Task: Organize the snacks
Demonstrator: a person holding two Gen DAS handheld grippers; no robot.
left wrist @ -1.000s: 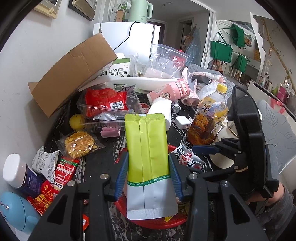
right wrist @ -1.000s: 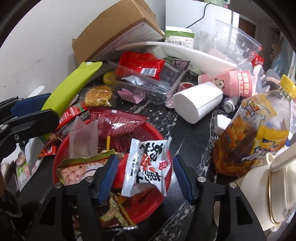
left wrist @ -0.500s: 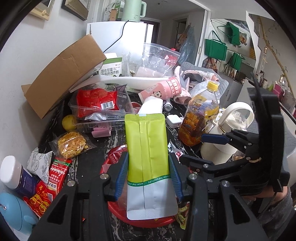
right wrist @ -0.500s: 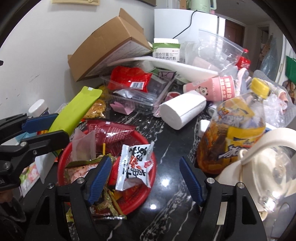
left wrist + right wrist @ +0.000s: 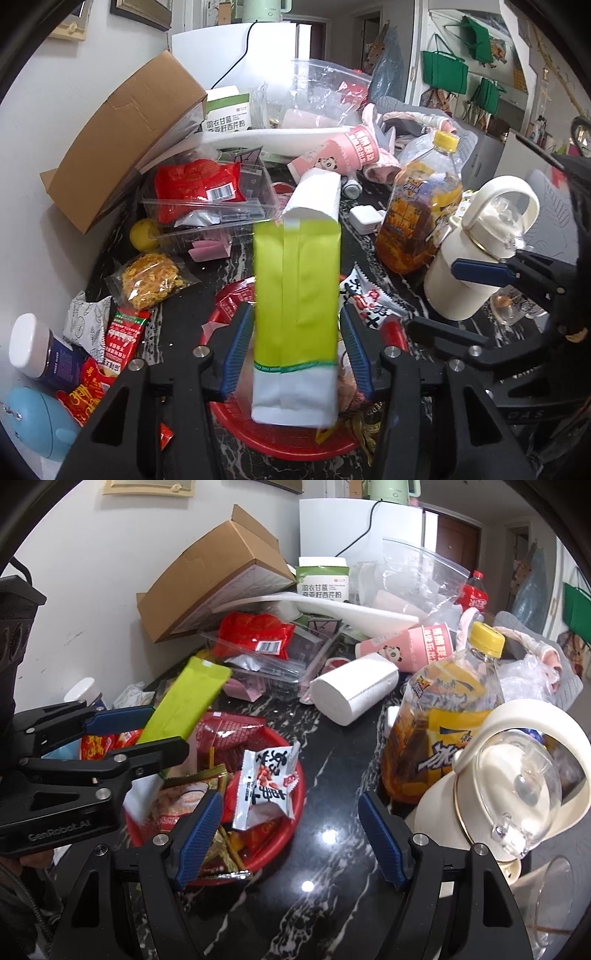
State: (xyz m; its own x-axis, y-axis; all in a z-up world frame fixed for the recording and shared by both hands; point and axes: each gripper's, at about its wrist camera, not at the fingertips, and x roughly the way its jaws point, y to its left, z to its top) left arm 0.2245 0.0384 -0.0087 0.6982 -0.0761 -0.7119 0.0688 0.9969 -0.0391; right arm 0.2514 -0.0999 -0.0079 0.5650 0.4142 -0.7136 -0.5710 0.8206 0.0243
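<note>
A lime-green and white snack packet (image 5: 295, 295) stands upright between the fingers of my left gripper (image 5: 297, 347), over the red basket (image 5: 280, 448). Its jaws are opening; the pads have just come off the packet, which looks blurred. In the right wrist view the same packet (image 5: 184, 705) slants between the left gripper (image 5: 166, 731) fingers above the red basket (image 5: 299, 797), which holds several snack packets. A white peanut packet (image 5: 266, 786) leans at the basket's right side. My right gripper (image 5: 288, 834) stands open and empty at the basket's right edge.
A tea bottle (image 5: 443, 720) and a cream kettle (image 5: 517, 786) stand close on the right. A paper roll (image 5: 354, 694), a clear tray with a red packet (image 5: 258, 638) and a cardboard box (image 5: 214, 579) crowd the back. Loose snacks (image 5: 151, 277) lie left of the basket.
My right gripper has widened its jaws and drawn back and up from the white peanut packet. The left gripper's pads have parted slightly from the green packet.
</note>
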